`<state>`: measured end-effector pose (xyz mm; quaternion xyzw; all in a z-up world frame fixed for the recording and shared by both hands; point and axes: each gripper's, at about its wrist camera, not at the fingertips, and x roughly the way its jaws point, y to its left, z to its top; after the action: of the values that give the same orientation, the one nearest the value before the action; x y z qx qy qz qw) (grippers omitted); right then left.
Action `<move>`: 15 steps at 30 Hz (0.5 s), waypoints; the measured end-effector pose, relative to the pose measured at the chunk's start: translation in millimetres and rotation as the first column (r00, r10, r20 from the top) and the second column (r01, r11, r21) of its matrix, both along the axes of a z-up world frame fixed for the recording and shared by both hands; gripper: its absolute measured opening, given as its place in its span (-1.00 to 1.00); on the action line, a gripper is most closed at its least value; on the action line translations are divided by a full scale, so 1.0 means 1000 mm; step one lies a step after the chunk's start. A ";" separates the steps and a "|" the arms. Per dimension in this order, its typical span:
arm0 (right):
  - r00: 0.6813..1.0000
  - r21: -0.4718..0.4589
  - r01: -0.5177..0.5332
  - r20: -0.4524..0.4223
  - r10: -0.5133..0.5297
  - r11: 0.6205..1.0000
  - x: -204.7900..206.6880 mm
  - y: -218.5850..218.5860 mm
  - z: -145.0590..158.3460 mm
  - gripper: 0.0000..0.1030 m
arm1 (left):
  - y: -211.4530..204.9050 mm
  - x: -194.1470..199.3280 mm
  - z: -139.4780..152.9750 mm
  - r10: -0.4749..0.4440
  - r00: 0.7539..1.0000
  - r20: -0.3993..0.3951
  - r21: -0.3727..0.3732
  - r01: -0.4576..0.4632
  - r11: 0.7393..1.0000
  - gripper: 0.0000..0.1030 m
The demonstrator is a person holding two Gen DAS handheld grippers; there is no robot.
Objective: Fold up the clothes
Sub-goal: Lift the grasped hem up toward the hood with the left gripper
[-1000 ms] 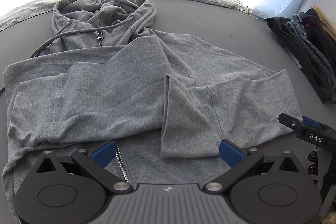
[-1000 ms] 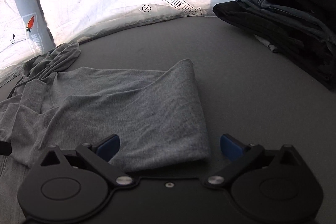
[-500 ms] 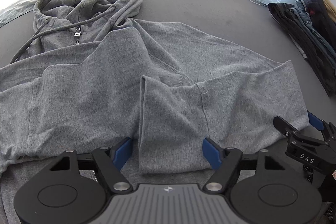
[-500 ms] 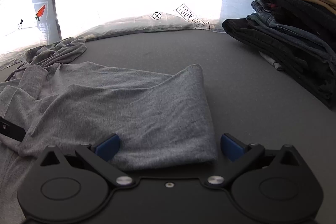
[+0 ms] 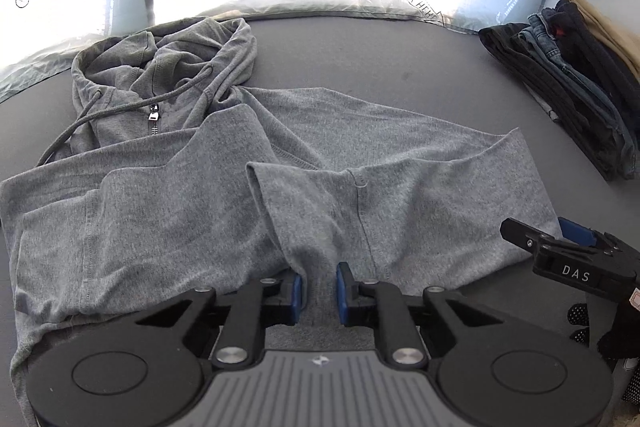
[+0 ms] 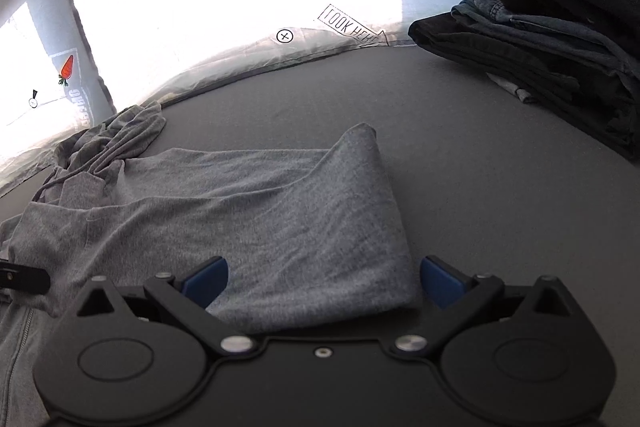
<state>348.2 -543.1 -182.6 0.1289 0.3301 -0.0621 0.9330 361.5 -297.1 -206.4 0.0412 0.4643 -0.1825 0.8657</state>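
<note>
1 grey hoodie lay spread on the dark table, clothes stack at its far right. Left gripper, jaws just closing, pinched the folded sleeve. Right gripper gaped wide over the sleeve's edge.

Grey zip hoodie lying flat on dark table, hood crumpled at far end, sleeves folded across body

Dark grey table: grey zip hoodie spread flat; folded clothes stack far-right edge.
</note>
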 end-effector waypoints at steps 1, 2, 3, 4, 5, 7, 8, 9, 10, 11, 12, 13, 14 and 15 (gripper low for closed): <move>1.000 -0.010 -0.005 0.006 0.005 1.000 -0.001 0.005 0.004 1.00 | 0.003 -0.002 0.006 -0.002 1.000 0.025 0.002 0.002 1.000 -0.63; 1.000 -0.020 -0.008 0.008 0.008 1.000 -0.002 0.010 0.007 1.00 | 0.006 -0.003 0.011 -0.004 0.999 0.046 0.003 0.003 1.000 -0.63; 1.000 -0.018 -0.009 0.016 0.010 1.000 -0.002 0.015 0.010 1.00 | 0.009 -0.004 0.016 -0.005 0.998 0.067 0.003 0.005 1.000 -0.63; 1.000 -0.007 -0.009 0.028 0.009 1.000 -0.004 0.019 0.014 1.00 | 0.014 -0.004 0.021 -0.001 0.996 0.087 0.006 0.000 1.000 -0.63; 0.999 0.001 -0.010 0.038 0.010 1.000 -0.005 0.023 0.017 1.00 | 0.019 -0.004 0.027 0.004 0.994 0.106 0.008 -0.005 1.000 -0.63; 0.999 0.004 -0.016 0.051 0.016 1.000 -0.006 0.034 0.023 1.00 | 0.033 -0.002 0.035 0.022 0.991 0.131 -0.001 -0.022 1.000 -0.63; 0.998 -0.003 -0.025 0.056 0.025 1.000 -0.008 0.041 0.026 1.00 | 0.041 -0.001 0.039 0.035 0.990 0.140 -0.009 -0.034 0.999 -0.64; 0.998 -0.008 -0.035 0.059 0.035 0.999 -0.009 0.047 0.028 1.00 | 0.049 0.001 0.042 0.051 0.988 0.144 -0.018 -0.049 0.999 -0.63; 0.997 -0.007 -0.046 0.060 0.047 0.999 -0.010 0.053 0.029 1.00 | 0.058 0.003 0.045 0.068 0.987 0.147 -0.027 -0.065 0.998 -0.64; 0.997 -0.003 -0.058 0.059 0.058 0.998 -0.011 0.059 0.030 1.00 | 0.067 0.005 0.047 0.088 0.984 0.155 -0.034 -0.084 0.996 -0.64; 0.996 0.002 -0.067 0.056 0.066 0.998 -0.013 0.065 0.030 1.00 | 0.077 0.007 0.050 0.104 0.981 0.164 -0.040 -0.099 0.994 -0.64; 0.996 0.007 -0.073 0.050 0.073 0.997 -0.014 0.071 0.030 1.00 | 0.087 0.009 0.053 0.119 0.978 0.173 -0.046 -0.113 0.993 -0.64; 0.996 0.009 -0.077 0.046 0.077 0.997 -0.016 0.076 0.029 1.00 | 0.097 0.011 0.056 0.134 0.974 0.181 -0.051 -0.127 0.991 -0.64; 0.996 0.010 -0.080 0.040 0.080 0.997 -0.018 0.082 0.028 1.00 | 0.107 0.013 0.059 0.150 0.970 0.190 -0.057 -0.141 0.988 -0.64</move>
<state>329.8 -460.6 -154.7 0.1220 0.3168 -0.0203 0.9404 375.0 -190.1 -147.8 0.0059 0.3757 -0.1238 0.9184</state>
